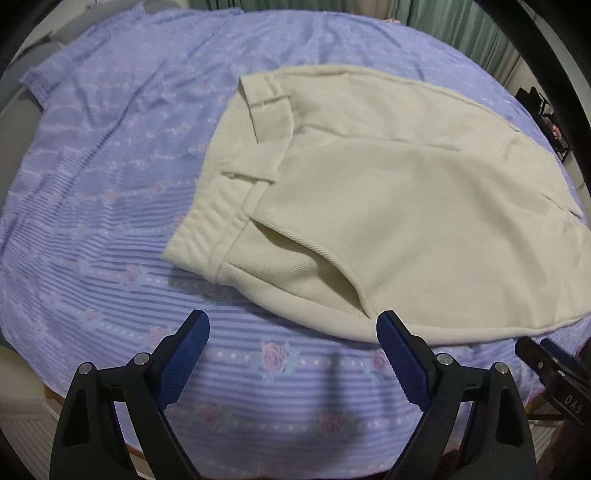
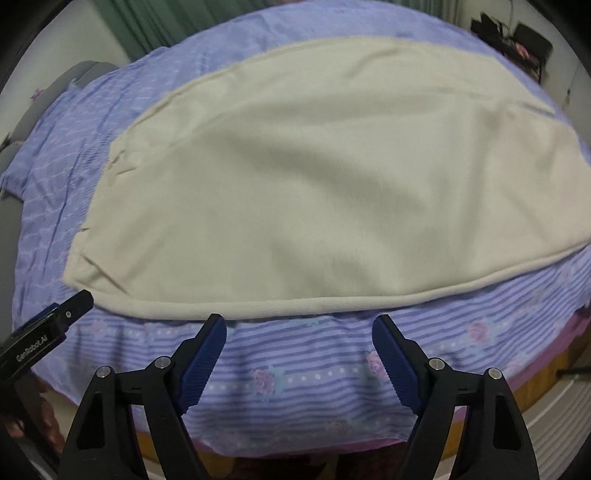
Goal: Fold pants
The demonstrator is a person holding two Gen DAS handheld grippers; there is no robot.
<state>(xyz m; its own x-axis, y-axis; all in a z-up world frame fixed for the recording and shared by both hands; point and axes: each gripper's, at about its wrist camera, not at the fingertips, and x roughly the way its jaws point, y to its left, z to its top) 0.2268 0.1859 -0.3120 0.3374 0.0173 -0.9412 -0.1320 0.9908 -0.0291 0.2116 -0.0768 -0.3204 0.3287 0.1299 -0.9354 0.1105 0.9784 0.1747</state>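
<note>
Both grippers steeply above pants

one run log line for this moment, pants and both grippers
pants: flat on bedspread, unfolded | left gripper: open, near waistband end, empty | right gripper: open, near hem edge, empty

The pants were a plain cream, off-white all over, waistband included, with a fine ribbed weave showing at the pocket opening. Under the pants, the bedspread was lavender-blue with darker blue stripes, rows of small white dots, and pink roses on pale blue leaves. Beyond the pants, the curtain was a muted green. The left gripper had black arms and dark blue ridged pads; the right gripper showed the same black and blue, beside the pants' near hem.
</note>
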